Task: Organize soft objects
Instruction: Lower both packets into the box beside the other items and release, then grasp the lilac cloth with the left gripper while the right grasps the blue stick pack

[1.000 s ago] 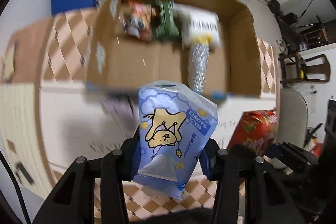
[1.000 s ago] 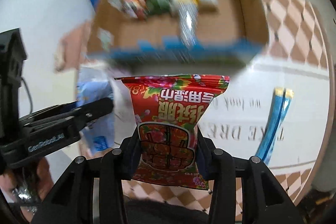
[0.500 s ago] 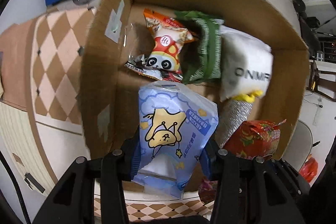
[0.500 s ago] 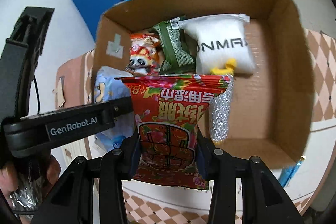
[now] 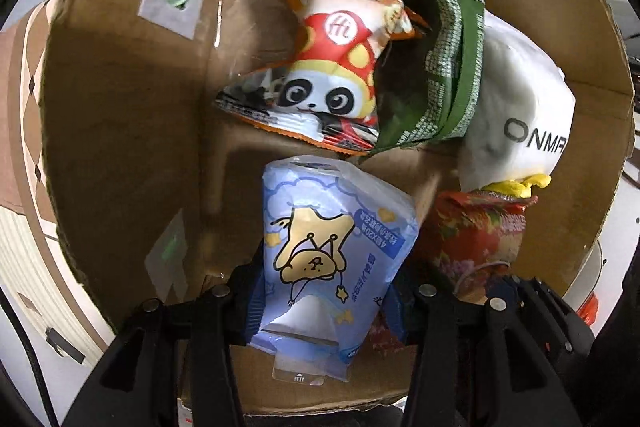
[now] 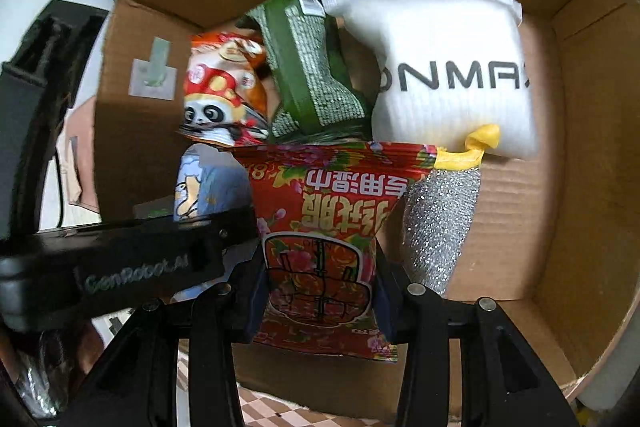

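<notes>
My left gripper (image 5: 324, 301) is shut on a light blue tissue pack (image 5: 332, 247) with a cartoon star, held inside the cardboard box (image 5: 120, 115) near its front left. My right gripper (image 6: 320, 291) is shut on a red floral snack bag (image 6: 324, 239), held inside the same box just right of the blue pack (image 6: 200, 187). The red bag also shows in the left wrist view (image 5: 476, 239). The left gripper's body (image 6: 120, 267) crosses the right wrist view at the left.
In the box lie an orange panda snack bag (image 5: 336, 67), a green packet (image 5: 444, 67), a white ONMAX pouch (image 6: 448, 71) with a yellow tie (image 6: 476, 143), and a silver glitter piece (image 6: 436, 219). Bare box floor (image 6: 508, 211) shows at the right.
Both grippers have moved forward and down from above the table into the box, each still holding its pack. The box contents now fill both views.
</notes>
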Demonstrator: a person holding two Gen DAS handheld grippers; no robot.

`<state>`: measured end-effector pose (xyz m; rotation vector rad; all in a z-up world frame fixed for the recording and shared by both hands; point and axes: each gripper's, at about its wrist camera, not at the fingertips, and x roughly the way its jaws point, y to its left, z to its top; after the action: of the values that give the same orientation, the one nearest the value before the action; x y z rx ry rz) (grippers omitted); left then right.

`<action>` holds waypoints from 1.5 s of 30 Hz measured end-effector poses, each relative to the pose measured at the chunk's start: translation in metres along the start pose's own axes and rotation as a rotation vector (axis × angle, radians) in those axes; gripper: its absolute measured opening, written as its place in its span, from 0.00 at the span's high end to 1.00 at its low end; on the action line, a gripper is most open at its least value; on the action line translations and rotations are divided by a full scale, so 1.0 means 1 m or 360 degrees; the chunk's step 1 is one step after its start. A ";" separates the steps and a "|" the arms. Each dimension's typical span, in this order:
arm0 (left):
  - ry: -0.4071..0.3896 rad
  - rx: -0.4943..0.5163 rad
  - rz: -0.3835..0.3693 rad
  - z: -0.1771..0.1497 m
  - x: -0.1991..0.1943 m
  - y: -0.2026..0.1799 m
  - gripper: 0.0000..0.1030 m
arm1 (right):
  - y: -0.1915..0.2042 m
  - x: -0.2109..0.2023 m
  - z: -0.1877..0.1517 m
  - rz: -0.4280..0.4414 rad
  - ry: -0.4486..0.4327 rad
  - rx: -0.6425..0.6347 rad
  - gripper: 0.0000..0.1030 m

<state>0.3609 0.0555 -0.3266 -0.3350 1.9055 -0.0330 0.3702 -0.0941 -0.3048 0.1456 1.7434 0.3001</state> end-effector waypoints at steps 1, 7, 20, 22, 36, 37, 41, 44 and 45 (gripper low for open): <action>0.0003 0.0001 -0.0001 -0.001 0.003 0.002 0.52 | 0.000 0.002 0.000 -0.0006 0.0006 0.0004 0.55; -0.0037 0.0002 -0.0064 -0.008 -0.005 0.002 0.41 | -0.001 0.010 0.000 -0.0034 0.0031 0.0014 0.49; -0.0377 0.0114 0.0085 -0.069 -0.069 -0.013 0.00 | 0.006 -0.044 -0.021 -0.0123 -0.0158 -0.0121 0.00; -0.0454 0.0115 0.0095 -0.084 -0.083 -0.016 0.00 | 0.009 -0.055 -0.029 -0.0161 -0.0212 -0.0138 0.00; -0.0862 0.0044 0.0113 -0.183 -0.098 -0.003 0.00 | -0.012 -0.115 -0.126 -0.0315 -0.0557 -0.0181 0.00; -0.0838 0.0022 0.0122 -0.190 -0.085 0.000 0.00 | -0.023 -0.114 -0.139 -0.0331 -0.0559 -0.0155 0.00; -0.0756 -0.0035 0.0223 -0.205 -0.038 0.012 0.00 | -0.066 -0.099 -0.179 -0.0283 -0.0500 -0.0015 0.00; -0.0658 -0.0053 0.0259 -0.201 -0.006 0.020 0.00 | -0.105 -0.085 -0.209 -0.0277 -0.0468 0.0117 0.00; -0.0626 -0.0071 0.0255 -0.197 0.006 0.025 0.00 | -0.115 -0.081 -0.216 -0.0286 -0.0463 0.0150 0.00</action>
<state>0.1718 0.0503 -0.2662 -0.2004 1.5382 0.1713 0.1826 -0.2512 -0.2236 0.0949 1.4699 0.0607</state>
